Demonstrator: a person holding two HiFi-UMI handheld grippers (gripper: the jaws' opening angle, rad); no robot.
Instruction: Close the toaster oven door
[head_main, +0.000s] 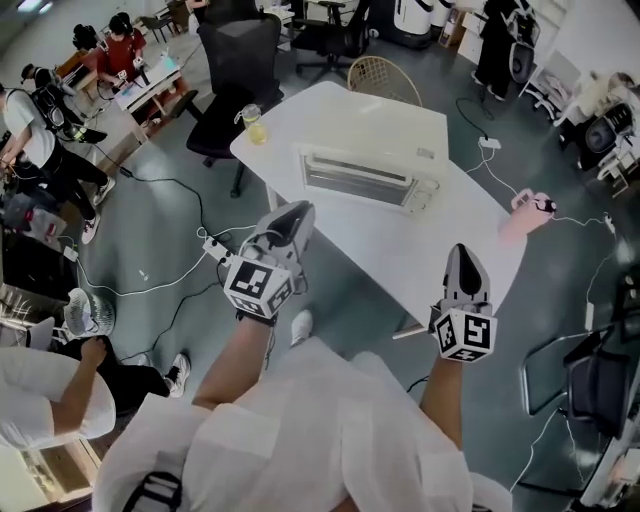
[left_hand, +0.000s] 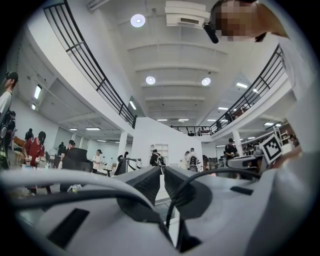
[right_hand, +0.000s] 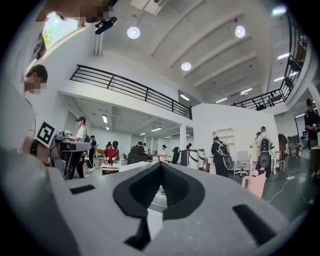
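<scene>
A boxy white toaster oven (head_main: 372, 176) sits in the middle of a white rectangular table (head_main: 400, 255). Its glass front faces the person, and the door appears to stand upright against the body. Its knobs are at the right end.

The left gripper (head_main: 296, 212), grey with dark pads and a marker cube, is held near the table's near left edge, well apart from the oven. In the left gripper view its jaws meet at the tips, with only a thin slit lower down and nothing between them. The right gripper (head_main: 461, 252) hangs over the table's near right part, also apart from the oven. In the right gripper view its jaws are pressed together and hold nothing.

A clear glass of yellow drink (head_main: 254, 126) stands on the far left corner of the table. A pale pink object (head_main: 524, 214) lies at the table's right edge. A round wicker chair (head_main: 385, 78) is just beyond the far side, and a black office chair (head_main: 236, 70) is to the far left. A white power strip (head_main: 214, 249) lies on the grey floor left of the table.
</scene>
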